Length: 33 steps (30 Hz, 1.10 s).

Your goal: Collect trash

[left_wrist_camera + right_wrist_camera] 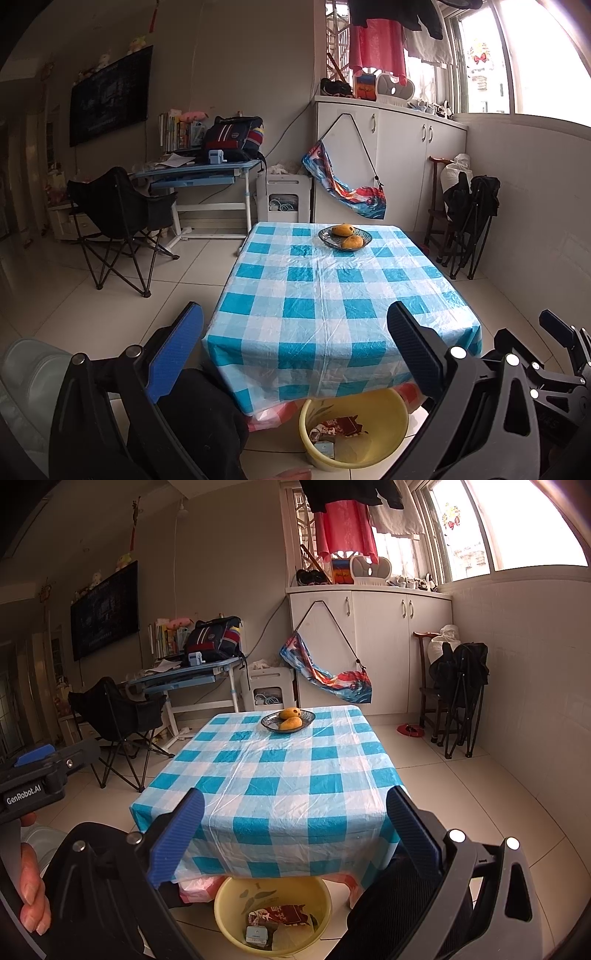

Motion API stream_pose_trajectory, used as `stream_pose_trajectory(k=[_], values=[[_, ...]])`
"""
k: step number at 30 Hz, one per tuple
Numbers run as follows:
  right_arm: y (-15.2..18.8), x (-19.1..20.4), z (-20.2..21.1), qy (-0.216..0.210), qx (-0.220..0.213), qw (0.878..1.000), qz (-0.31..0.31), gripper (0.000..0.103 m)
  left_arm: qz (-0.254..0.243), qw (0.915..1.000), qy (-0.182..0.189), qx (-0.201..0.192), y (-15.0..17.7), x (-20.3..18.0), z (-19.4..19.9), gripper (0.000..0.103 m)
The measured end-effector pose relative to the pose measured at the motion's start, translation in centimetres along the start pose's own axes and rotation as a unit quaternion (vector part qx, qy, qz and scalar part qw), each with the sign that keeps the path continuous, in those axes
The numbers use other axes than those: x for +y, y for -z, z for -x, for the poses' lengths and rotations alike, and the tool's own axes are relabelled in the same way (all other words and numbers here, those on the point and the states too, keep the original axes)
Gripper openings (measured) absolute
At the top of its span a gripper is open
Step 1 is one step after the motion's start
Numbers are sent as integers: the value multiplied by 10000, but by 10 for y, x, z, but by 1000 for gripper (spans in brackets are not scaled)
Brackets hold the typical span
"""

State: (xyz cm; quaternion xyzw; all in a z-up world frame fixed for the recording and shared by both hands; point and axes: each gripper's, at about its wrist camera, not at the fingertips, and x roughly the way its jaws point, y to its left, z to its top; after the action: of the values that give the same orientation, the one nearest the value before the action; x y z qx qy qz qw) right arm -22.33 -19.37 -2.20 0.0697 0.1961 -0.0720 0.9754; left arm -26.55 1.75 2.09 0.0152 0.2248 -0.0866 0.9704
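Observation:
A yellow basin (384,413) (236,890) sits on the floor at the near edge of the table and holds trash: a red-brown wrapper (341,426) (282,914) and a small pale blue box (325,448) (256,935). My left gripper (295,350) is open, held above the basin before the table edge, with nothing between its fingers. My right gripper (295,830) is open too, also empty, above the basin. The table (321,295) (273,775) wears a blue-and-white checked plastic cloth.
A dark glass dish (345,238) (288,720) with two yellow fruits stands at the table's far end. A black folding chair (118,218) (114,712) stands left, folded chairs (469,214) (458,686) right by the wall. A hand (33,886) grips at lower left.

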Motion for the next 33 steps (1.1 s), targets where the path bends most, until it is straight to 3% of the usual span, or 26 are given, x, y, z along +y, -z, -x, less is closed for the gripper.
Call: stream_pose_trajectory(k=[33], values=[[2, -1, 0, -1, 63, 10000, 6, 95, -40, 10000, -63, -44, -2, 3, 2, 96]])
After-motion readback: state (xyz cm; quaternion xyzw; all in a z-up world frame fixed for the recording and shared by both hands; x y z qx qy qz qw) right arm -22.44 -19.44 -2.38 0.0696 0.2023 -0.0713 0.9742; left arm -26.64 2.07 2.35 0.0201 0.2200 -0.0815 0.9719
